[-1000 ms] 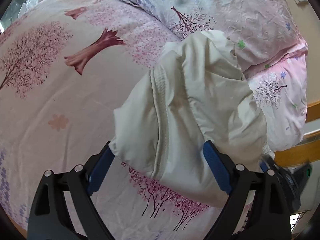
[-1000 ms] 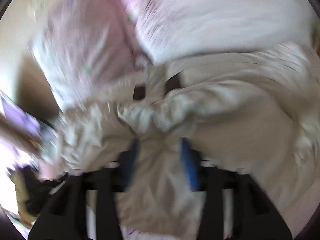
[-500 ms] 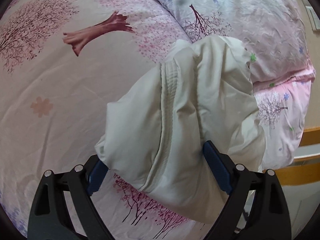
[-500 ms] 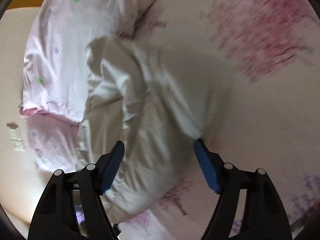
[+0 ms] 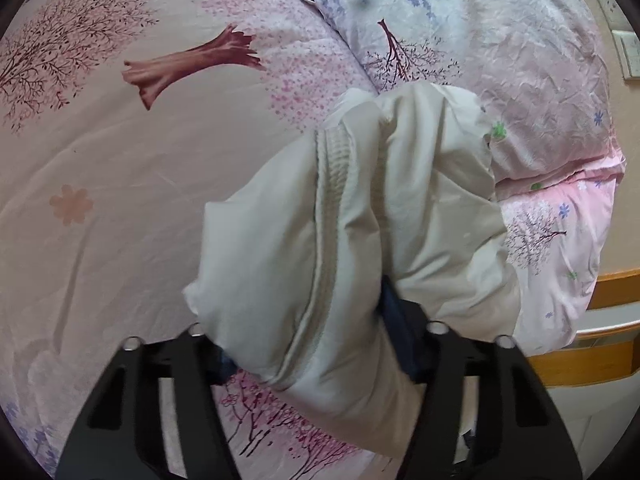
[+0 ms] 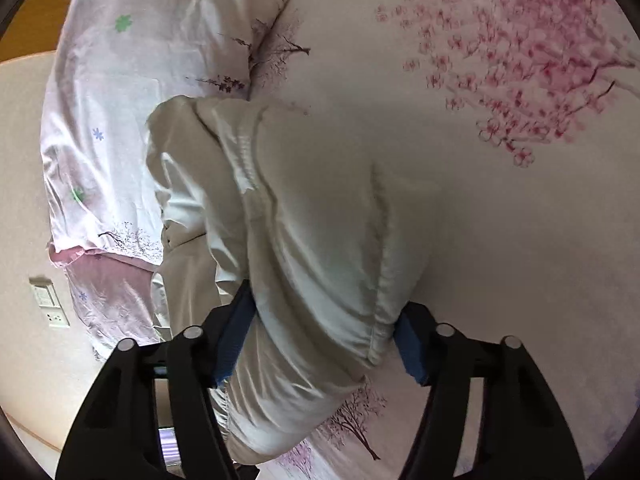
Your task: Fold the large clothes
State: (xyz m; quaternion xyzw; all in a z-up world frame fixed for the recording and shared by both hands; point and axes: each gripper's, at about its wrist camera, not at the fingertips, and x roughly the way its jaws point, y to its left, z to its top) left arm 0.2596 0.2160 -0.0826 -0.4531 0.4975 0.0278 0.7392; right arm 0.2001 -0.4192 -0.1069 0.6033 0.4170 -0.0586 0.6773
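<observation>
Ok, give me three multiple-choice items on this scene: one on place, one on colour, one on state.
1. Where does the cream garment lie?
A. on the floral bedspread
B. on a wooden floor
C. in a basket

2. What colour are the claw pads?
A. red
B. blue
C. yellow

3. What is between the left claw jaws?
A. nothing
B. a pillow
C. a bunched fold of the garment

Key: 1 A, bedspread shows all round it; 2 B, blue shows beside the cloth; 3 C, cloth fills the gap.

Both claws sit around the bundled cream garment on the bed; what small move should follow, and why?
Probably finish closing, then lift slightly. The left claw and right claw are both closing with the bulky cream padded garment between their blue pads, and it rests bunched on the floral bedsheet.
</observation>
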